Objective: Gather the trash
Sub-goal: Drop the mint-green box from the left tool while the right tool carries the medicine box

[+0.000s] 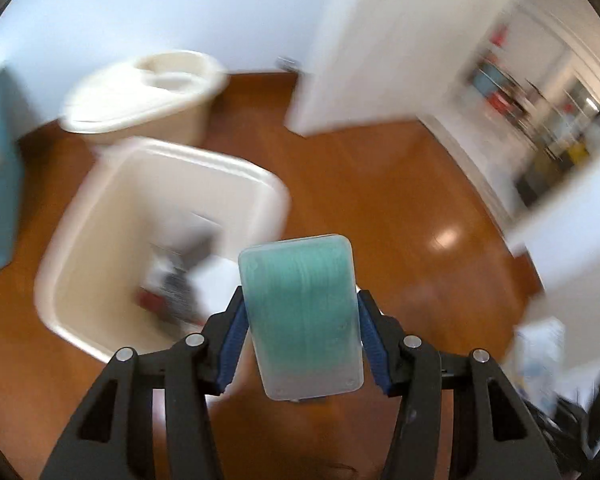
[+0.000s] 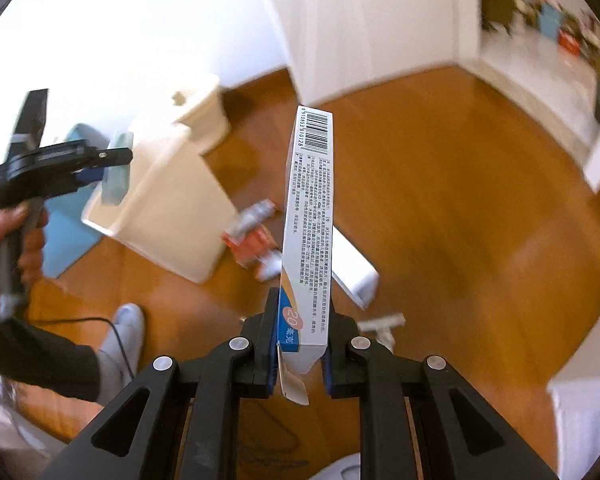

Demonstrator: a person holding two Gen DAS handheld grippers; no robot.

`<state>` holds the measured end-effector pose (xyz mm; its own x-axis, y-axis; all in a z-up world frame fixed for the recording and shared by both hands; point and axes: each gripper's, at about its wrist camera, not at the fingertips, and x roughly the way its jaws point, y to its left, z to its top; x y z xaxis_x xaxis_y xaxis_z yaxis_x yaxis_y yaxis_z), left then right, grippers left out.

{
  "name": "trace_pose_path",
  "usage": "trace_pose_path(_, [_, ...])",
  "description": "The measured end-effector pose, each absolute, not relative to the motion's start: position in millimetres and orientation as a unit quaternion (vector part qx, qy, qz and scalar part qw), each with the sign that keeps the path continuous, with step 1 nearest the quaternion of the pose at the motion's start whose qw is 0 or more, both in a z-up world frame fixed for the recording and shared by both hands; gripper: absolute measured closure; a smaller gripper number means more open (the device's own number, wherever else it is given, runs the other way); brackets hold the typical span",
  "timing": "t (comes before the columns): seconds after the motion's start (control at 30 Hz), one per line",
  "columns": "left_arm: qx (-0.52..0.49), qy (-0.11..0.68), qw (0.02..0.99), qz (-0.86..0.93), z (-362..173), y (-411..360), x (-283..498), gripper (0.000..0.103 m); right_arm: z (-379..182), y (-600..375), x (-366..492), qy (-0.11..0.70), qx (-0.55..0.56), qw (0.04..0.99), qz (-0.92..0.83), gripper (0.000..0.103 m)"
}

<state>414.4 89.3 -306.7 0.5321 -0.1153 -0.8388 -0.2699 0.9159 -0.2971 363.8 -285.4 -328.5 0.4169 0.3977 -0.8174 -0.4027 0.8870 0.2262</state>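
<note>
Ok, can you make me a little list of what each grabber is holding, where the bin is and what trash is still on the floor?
left gripper: shut on a clear case with green inside
right gripper: shut on a medicine box with a barcode
open bin: cream, on the wooden floor, some trash already at the bottom
second bin: cream, lid on, behind the open one
left on the floor: red and silver wrappers, a white box
view: blurry
</note>
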Motion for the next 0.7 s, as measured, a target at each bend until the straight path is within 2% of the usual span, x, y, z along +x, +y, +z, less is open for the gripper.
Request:
trace_pose_path(0.17, [-0.166, 0.529, 0.827, 0.096, -348, 147, 437, 0.050, -273, -221, 374, 0.476, -0.031, 0.831, 0.286, 0.086])
trace_pose_path(0.27, [-0.177, 0.554, 0.807, 0.105, -376, 170, 438, 0.035, -258, -183, 383, 0.486, -0.046, 0.819, 0.302, 0.086])
trace_pose_path(0.3, [-0.193, 0.556, 0.801, 0.104, -380, 178, 437, 0.022, -257, -166, 385, 0.491, -0.054, 0.814, 0.304, 0.086])
trace_pose_path(0.37, [-0.208, 0.545, 0.806, 0.098, -374, 193, 429, 0.016, -254, -136, 392, 0.502, -0.065, 0.804, 0.312, 0.086])
trace_pose_path(0.4, [-0.215, 0.535, 0.811, 0.095, -367, 200, 426, 0.009, -253, -122, 396, 0.508, -0.067, 0.798, 0.318, 0.086])
trace_pose_path(0.57, [-0.304, 0.474, 0.810, 0.163, -332, 261, 377, 0.007, -263, -47, 424, 0.533, -0.036, 0.775, 0.336, 0.085])
trace_pose_path(0.7, [-0.322, 0.469, 0.800, 0.191, -325, 280, 352, 0.007, -313, 27, 452, 0.577, -0.002, 0.744, 0.337, 0.085])
